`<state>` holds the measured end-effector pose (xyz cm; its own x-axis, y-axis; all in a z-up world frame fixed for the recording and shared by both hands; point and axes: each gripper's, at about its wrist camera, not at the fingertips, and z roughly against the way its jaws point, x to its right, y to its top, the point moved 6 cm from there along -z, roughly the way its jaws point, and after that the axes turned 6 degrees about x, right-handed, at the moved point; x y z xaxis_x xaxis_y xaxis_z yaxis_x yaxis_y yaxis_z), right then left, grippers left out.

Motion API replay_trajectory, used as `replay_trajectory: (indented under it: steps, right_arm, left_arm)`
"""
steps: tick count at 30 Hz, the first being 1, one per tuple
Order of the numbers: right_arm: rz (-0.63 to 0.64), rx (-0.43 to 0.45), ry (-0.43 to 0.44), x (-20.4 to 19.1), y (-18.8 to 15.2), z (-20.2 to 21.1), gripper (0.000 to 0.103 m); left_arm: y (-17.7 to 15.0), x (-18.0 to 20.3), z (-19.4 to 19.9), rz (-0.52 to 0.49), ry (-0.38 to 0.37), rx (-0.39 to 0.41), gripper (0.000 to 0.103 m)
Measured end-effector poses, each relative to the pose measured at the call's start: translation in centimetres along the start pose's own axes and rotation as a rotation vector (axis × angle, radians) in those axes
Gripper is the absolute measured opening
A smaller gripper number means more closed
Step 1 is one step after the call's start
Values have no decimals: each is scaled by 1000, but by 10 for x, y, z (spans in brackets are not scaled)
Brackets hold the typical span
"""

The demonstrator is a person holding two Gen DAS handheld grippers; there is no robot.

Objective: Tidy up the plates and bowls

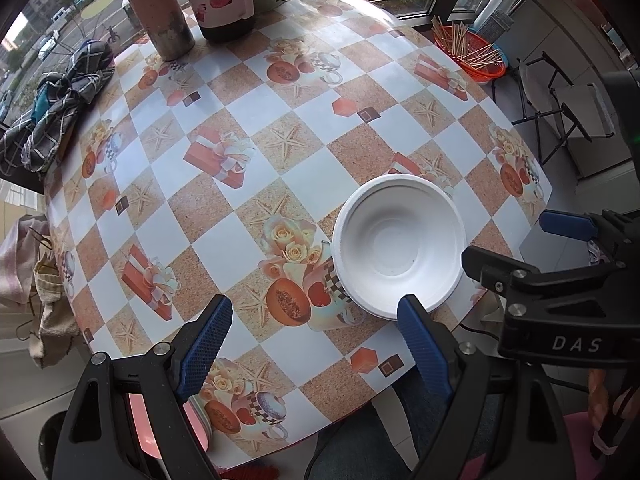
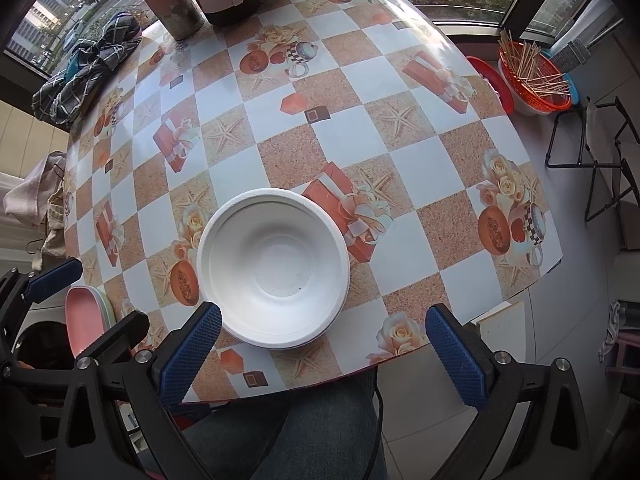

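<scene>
Both claws gape empty — white bowl sits on table.

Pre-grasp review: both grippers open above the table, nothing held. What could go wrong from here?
1. The white bowl stack sits near the table edge; a push from the right gripper could slide it off.
2. Several thin rims are nested; a pinch may lift only the top bowl.
3. The pink plates overhang the edge beside the left gripper; a bump could drop them.

table: checkered cloth | on it: white bowl, pink plates, flask, pot
</scene>
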<state>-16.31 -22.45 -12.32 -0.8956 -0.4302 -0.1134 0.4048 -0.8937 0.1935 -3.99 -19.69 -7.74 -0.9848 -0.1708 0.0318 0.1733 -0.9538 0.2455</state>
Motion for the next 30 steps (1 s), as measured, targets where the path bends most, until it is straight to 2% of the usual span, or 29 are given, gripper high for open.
replay_trajectory:
  steps: [30]
  right_arm:
    - [-14, -39, -7, 8, -1, -11, 103]
  left_arm:
    - [1, 5, -15, 7, -19, -44, 87]
